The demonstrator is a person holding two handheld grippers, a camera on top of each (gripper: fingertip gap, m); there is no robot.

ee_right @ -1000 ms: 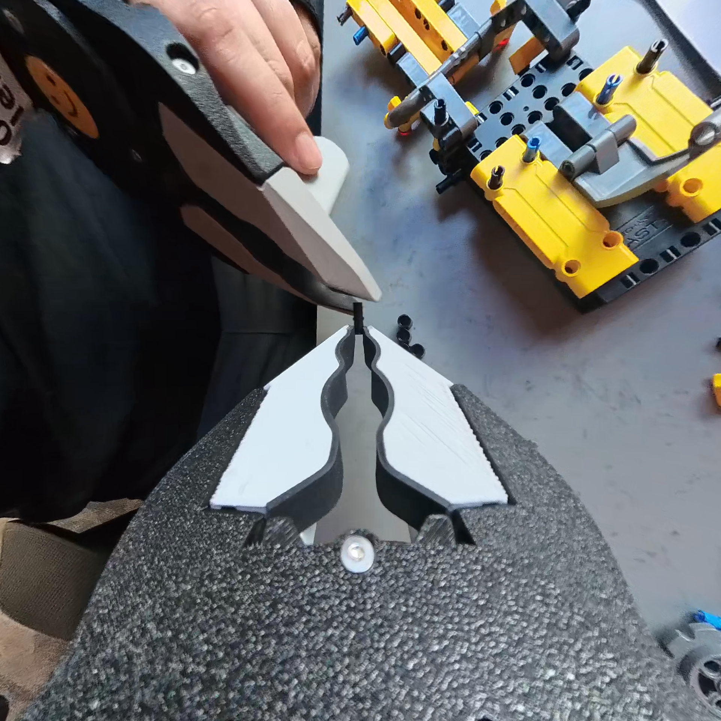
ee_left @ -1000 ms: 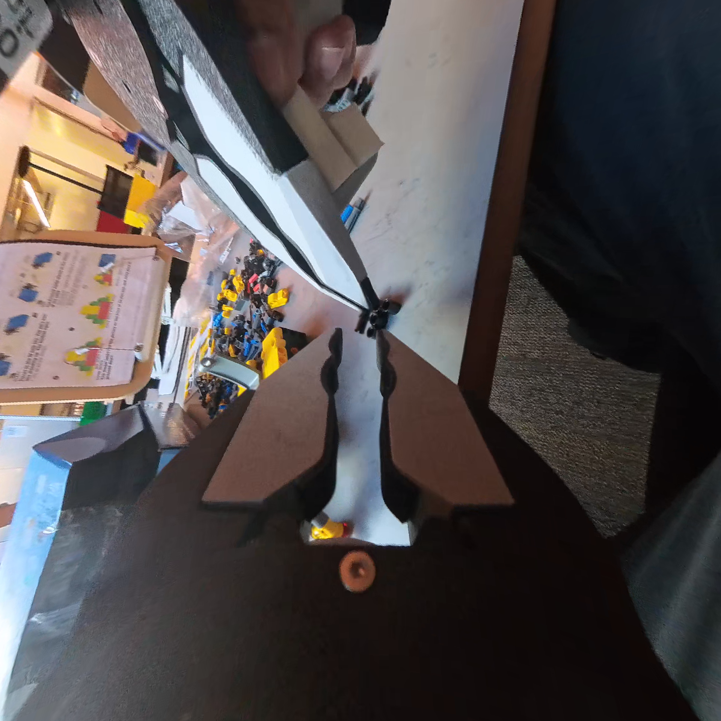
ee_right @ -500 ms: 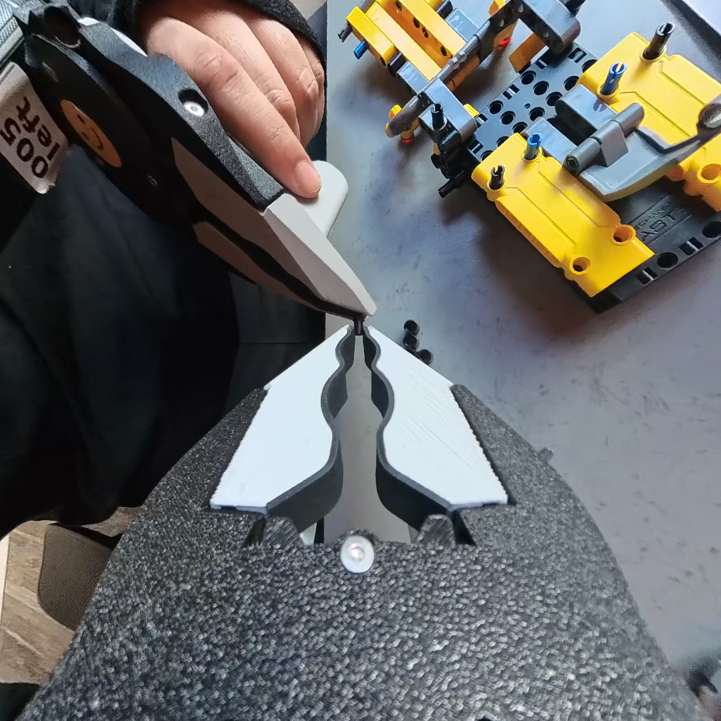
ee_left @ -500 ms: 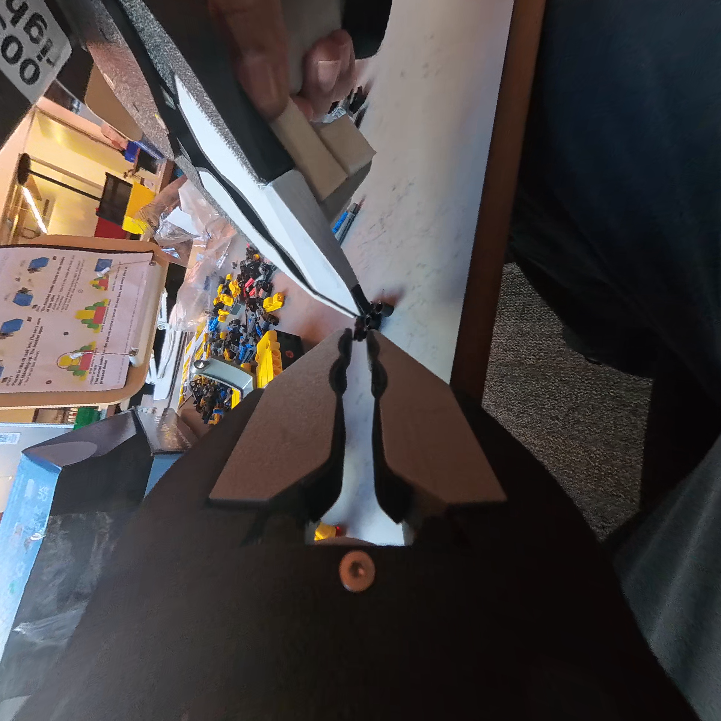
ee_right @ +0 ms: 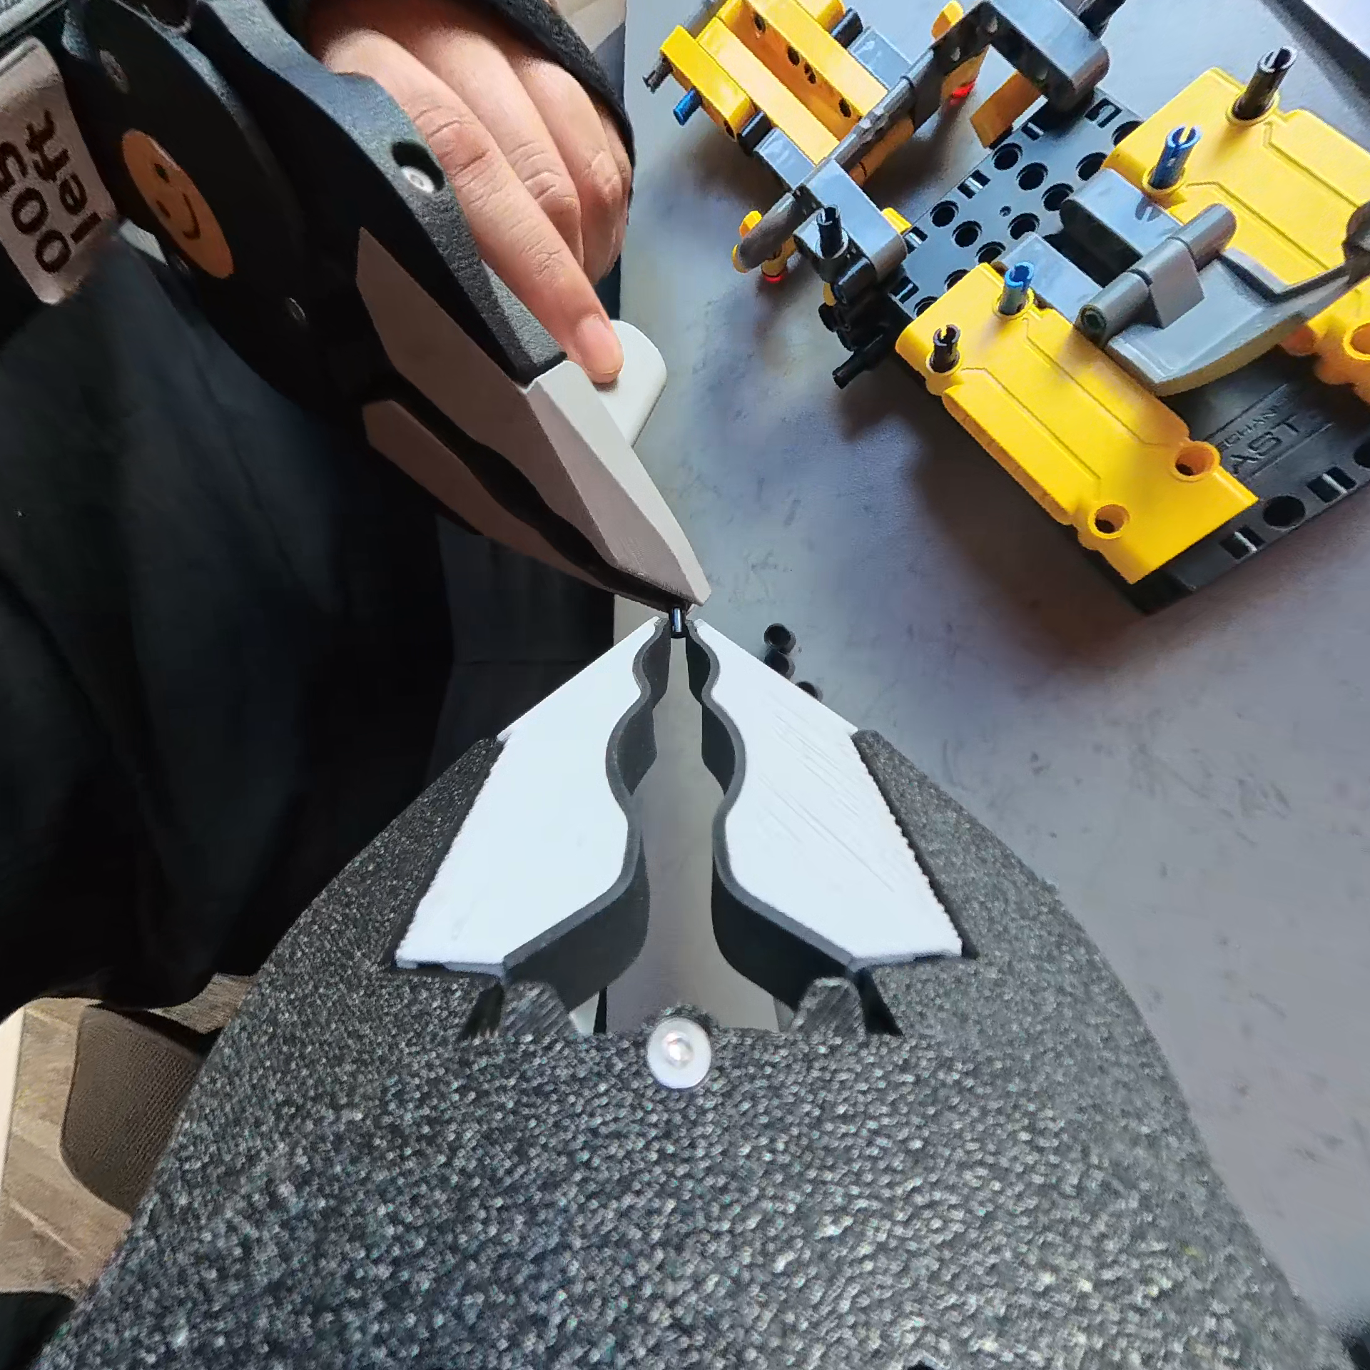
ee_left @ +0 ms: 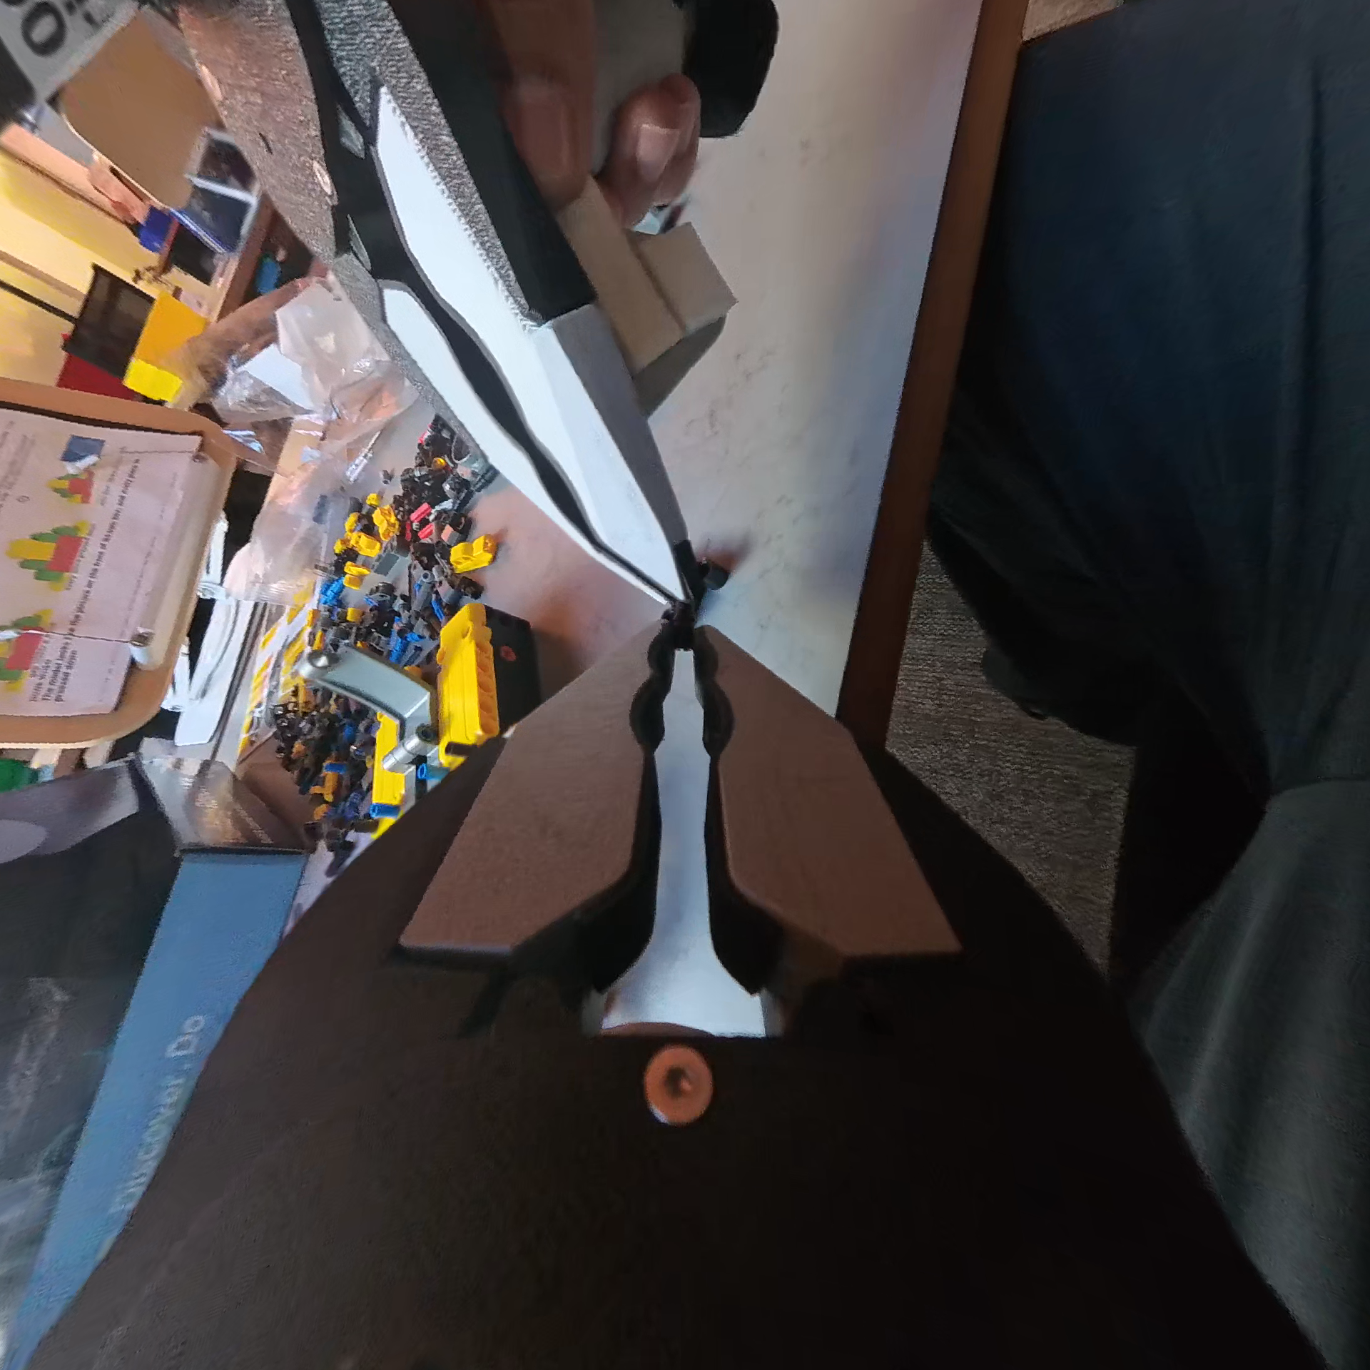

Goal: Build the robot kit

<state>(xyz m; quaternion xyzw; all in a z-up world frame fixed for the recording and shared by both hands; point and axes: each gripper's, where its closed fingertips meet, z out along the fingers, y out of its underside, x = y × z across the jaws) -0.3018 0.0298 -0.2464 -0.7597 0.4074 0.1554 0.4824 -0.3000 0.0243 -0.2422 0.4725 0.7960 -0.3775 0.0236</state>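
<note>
Grey table (ee_right: 964, 741): both claws, left (ee_left: 678, 639) and right (ee_right: 676, 626), pinch one black pin (ee_right: 676, 617)

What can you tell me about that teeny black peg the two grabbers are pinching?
The black peg is a tiny, shiny, plastic-looking stick, mostly hidden. It hangs just above the grey table near its edge. The right gripper pinches one end, the left gripper the other, their tips almost touching. A few similar black pegs lie loose beside it. Its exact shape is too small to tell.
</note>
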